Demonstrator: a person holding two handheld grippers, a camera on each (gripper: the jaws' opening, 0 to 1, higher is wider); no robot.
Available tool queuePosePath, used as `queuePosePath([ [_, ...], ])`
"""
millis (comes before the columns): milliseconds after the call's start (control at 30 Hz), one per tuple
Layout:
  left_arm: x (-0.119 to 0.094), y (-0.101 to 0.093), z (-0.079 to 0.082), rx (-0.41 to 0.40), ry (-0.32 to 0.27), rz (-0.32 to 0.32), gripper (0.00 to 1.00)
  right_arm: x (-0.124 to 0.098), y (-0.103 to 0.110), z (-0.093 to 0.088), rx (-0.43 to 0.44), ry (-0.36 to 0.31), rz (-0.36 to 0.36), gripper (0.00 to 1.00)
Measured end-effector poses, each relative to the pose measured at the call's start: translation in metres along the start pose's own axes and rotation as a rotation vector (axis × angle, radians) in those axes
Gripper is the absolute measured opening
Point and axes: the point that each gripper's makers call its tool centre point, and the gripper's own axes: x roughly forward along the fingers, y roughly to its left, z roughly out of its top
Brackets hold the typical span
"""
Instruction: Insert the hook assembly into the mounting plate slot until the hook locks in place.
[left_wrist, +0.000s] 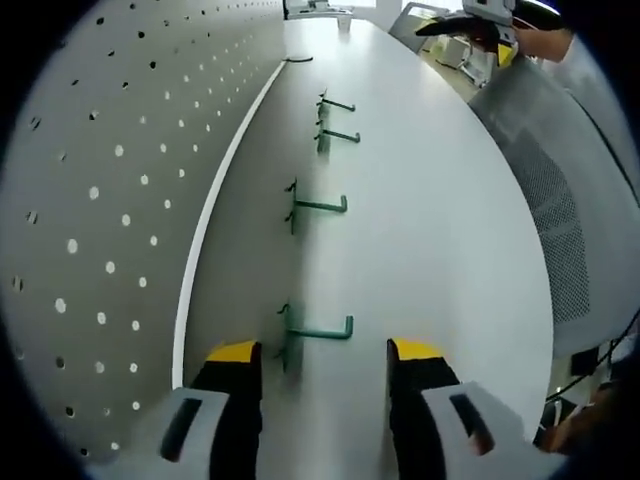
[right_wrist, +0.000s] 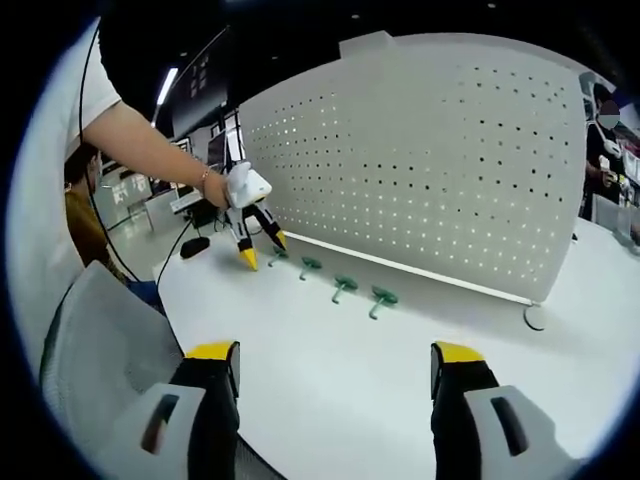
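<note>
Evidently the left gripper (left_wrist: 324, 352) hangs spread wide over the nearest green hook (left_wrist: 315, 331), jaws on either side without touching, probably lined up for a pick. Four hooks lie in a row on the white table (left_wrist: 440, 230) beside the pegboard (left_wrist: 110, 200). The right gripper (right_wrist: 335, 358) waits well back, jaws wide and empty. Which pegboard hole counts as the slot is hard to make out, and the hooks' locking ends are too small to read.
</note>
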Motion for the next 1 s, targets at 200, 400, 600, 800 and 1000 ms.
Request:
queuePosePath([
  [200,-0.001,0.004,-0.001,-0.019,0.009,0.010,0.41,0.000,0.001,0.000,0.005,-0.002,0.001,0.75],
  [400,-0.001,0.006,-0.004,-0.038,0.029,0.024,0.32,0.001,0.002,0.000,0.004,-0.003,0.004,0.75],
  [600,-0.002,0.009,-0.004,-0.053,0.028,0.038,0.24,0.002,0.003,0.002,0.003,-0.004,0.005,0.75],
  [800,-0.002,0.014,-0.004,-0.074,0.032,0.060,0.18,0.002,0.001,0.001,0.004,-0.003,0.002,0.75],
  [1000,-0.001,0.020,-0.004,-0.062,0.047,0.103,0.07,0.002,0.001,0.001,0.004,-0.003,0.000,0.75],
])
